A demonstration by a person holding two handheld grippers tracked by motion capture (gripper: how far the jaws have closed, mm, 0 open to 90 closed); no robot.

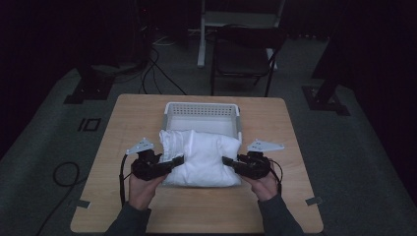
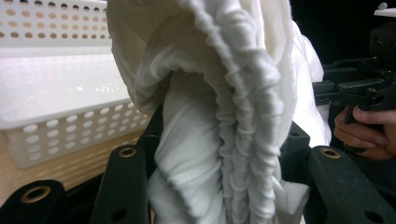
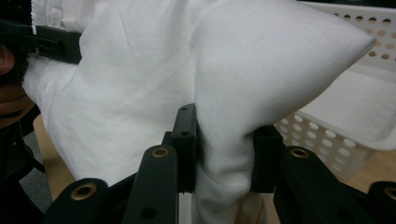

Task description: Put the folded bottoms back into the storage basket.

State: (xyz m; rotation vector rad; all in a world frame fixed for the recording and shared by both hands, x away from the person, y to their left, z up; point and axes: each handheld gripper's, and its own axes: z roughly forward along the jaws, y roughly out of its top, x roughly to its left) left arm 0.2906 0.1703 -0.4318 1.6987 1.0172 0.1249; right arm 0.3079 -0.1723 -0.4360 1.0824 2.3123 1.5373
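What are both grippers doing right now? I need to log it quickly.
Left gripper: closed on the white cloth bundle.
Right gripper: closed on the same bundle's other side.

The high view is dim and underexposed: the upper corners and both side edges sink into near black, and only the tabletop [image 1: 196,211] at centre catches soft light from above. The white cloth [image 1: 204,157] is its brightest patch, without hard shadows. Both gripper views are brighter; the cloth close up looks soft and slightly blurred, with mild glare on the white basket [image 2: 56,93] at left.
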